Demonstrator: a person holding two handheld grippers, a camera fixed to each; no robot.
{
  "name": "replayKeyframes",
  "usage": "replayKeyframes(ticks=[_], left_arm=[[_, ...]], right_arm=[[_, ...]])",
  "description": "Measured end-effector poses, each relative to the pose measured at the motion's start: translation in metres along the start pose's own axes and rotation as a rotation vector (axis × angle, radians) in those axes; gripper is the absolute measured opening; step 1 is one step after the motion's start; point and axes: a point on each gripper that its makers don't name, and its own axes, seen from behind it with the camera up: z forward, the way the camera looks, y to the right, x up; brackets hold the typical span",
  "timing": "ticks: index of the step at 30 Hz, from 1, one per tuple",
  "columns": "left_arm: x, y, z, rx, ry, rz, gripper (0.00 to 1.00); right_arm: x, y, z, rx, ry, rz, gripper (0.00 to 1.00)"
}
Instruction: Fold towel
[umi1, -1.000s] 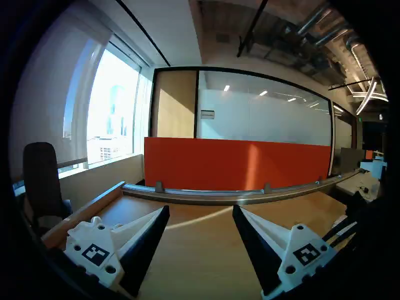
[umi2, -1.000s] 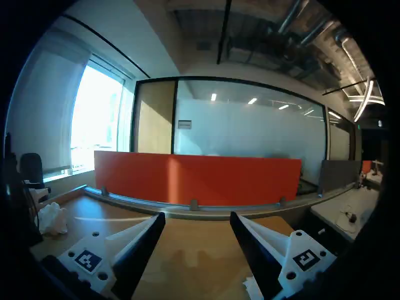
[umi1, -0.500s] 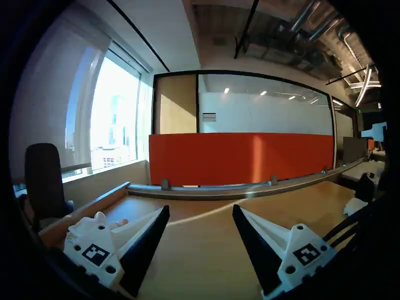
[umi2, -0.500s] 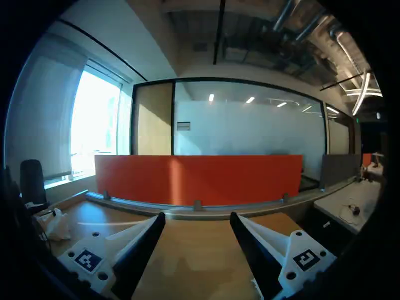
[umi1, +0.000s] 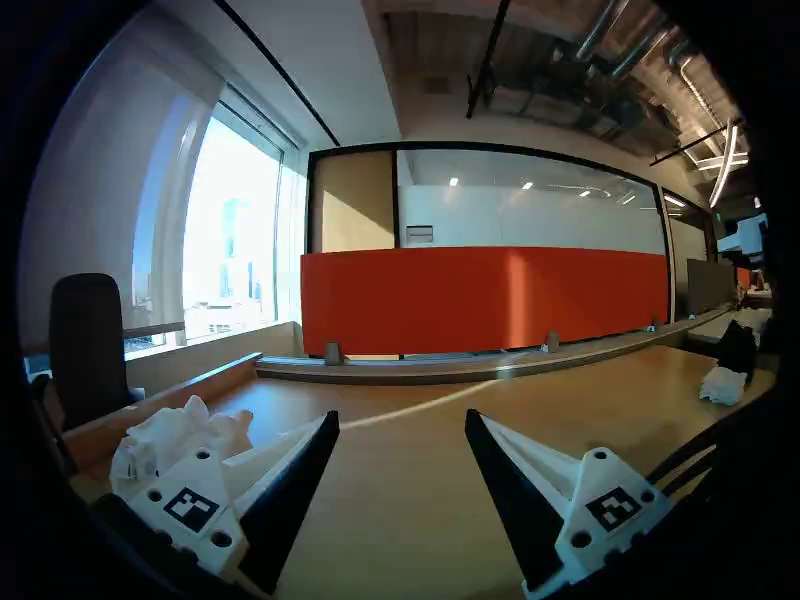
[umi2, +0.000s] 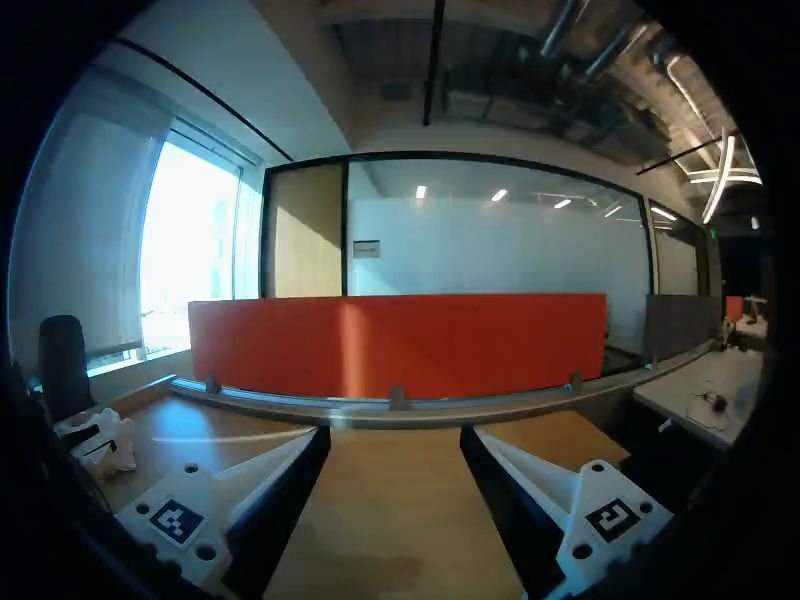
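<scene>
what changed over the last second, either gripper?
The left gripper swung and levelled: a crumpled white towel came into view beside one finger, and another white cloth at far right on the desk. The right gripper barely moved. Both stayed open, holding nothing.

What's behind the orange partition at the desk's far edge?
A glass wall and a tan wood panel rise behind the orange partition; anything lower down is covered by it.

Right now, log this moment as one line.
left hand-held gripper: open, empty | right hand-held gripper: open, empty | towel: crumpled on desk, not held | fold: not started
</scene>
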Motion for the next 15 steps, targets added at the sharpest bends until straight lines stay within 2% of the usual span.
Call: replayKeyframes(ticks=[8,15], left_arm=[[-0.026,-0.003,0.001,0.009,0.005,0.01,0.93],[-0.036,-0.005,0.002,0.005,0.01,-0.018,0.93]], right_arm=[[-0.017,0.0,0.002,-0.008,-0.003,0.001,1.0],[-0.027,-0.011,0.007,0.008,-0.008,-0.016,1.0]])
